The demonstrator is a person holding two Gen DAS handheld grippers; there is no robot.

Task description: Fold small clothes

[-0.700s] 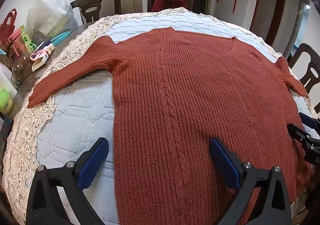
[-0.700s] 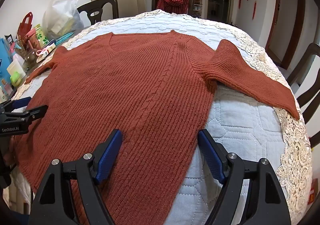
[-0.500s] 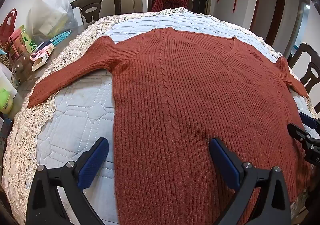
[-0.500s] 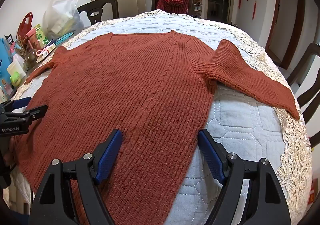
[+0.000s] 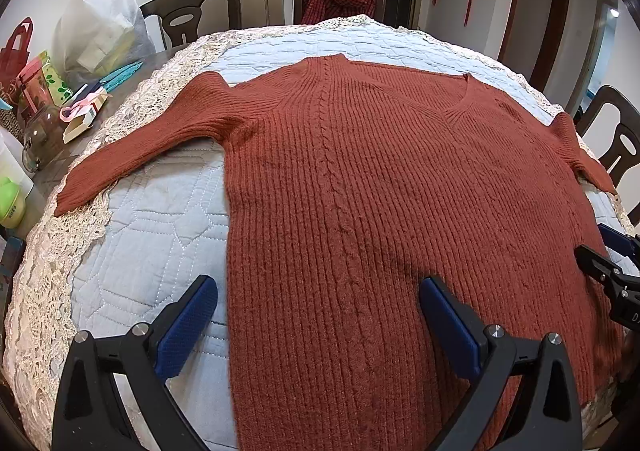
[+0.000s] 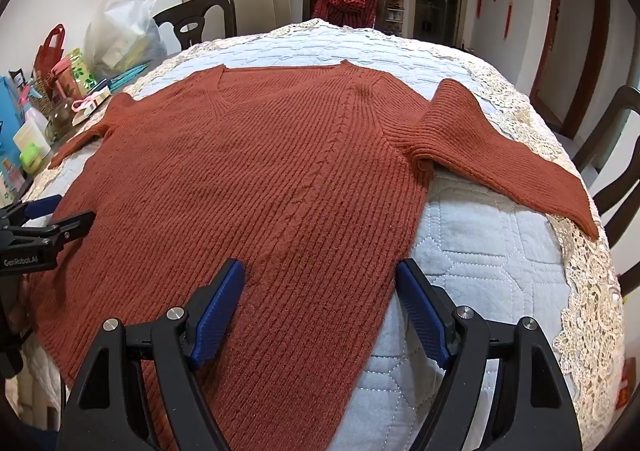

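Hovering w/ both claws wide open and empty, left claw (image 5: 316,325) and right claw (image 6: 320,309) over the hem, we've got the sweater (image 5: 400,191) flat on the table (image 5: 132,251), nothing folded yet.

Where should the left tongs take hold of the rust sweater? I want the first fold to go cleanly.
At the cuff of the sleeve on that side, coming in from the table's outer edge. The sweater lies flat and face up, its sleeves spread, and this cuff ends on the lace border, so one finger could probably slip under it. The left tongs stand open above the hem.
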